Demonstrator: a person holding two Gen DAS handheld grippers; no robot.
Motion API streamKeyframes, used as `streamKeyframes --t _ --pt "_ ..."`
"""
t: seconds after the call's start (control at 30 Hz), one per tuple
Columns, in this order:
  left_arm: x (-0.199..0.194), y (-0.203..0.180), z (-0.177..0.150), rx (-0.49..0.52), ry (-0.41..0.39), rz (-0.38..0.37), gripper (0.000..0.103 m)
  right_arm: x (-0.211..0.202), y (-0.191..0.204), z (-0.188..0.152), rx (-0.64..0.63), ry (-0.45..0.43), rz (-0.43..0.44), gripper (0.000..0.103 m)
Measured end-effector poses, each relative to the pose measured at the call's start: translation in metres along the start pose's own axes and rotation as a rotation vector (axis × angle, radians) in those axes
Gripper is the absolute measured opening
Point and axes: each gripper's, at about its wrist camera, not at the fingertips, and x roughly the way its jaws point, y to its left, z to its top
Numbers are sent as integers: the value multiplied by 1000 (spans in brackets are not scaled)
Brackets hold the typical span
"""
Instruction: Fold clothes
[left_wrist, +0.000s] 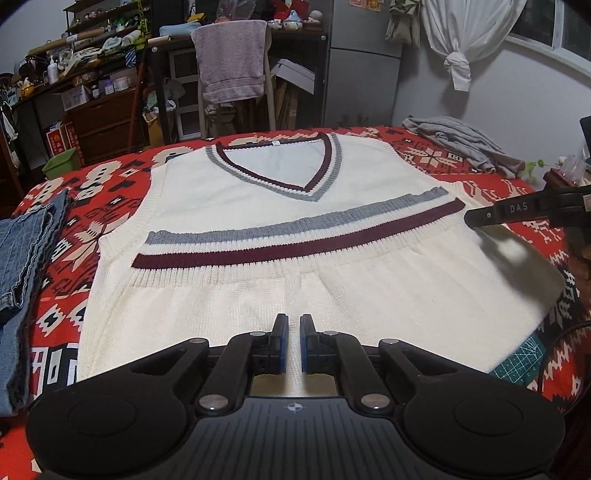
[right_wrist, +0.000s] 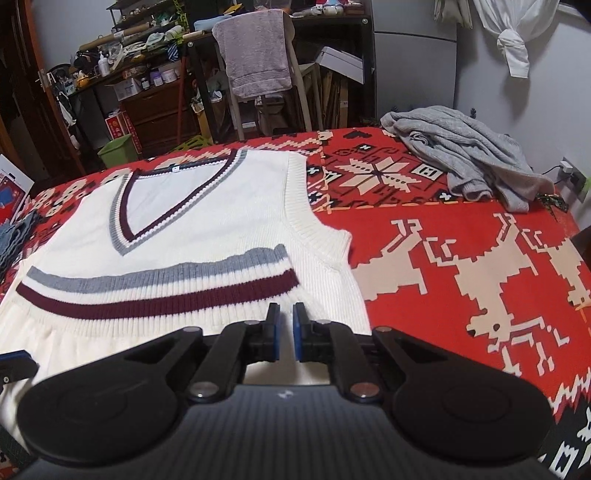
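A cream knit vest (left_wrist: 295, 177) with a V-neck lies flat on the red patterned blanket (left_wrist: 110, 184). Its lower part is folded up, so the hem with the grey and maroon stripes (left_wrist: 295, 243) lies across the chest. My left gripper (left_wrist: 293, 325) hovers over the near folded edge, its fingers a narrow gap apart and nothing between them. In the right wrist view my right gripper (right_wrist: 286, 314) sits just short of the right end of the striped hem (right_wrist: 159, 306), also narrowly open and empty. The right gripper's finger (left_wrist: 480, 218) shows at the vest's right side.
Folded blue jeans (left_wrist: 26, 251) lie at the blanket's left edge. A crumpled grey sweater (right_wrist: 472, 155) sits at the far right corner. A green cutting mat (left_wrist: 521, 358) peeks out near right. Behind the table stand a towel-draped chair (left_wrist: 232, 59) and cluttered shelves.
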Motion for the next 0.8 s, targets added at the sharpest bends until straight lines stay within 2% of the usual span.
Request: streamKeyframes --t 0.43,0.8 --pt "-12 15 -6 -28 -1 17 7 -65 -21 -53 11 38 -44 6" --pt "-30 47 -20 -80 23 89 7 -86 -29 -66 56 60 -36 6"
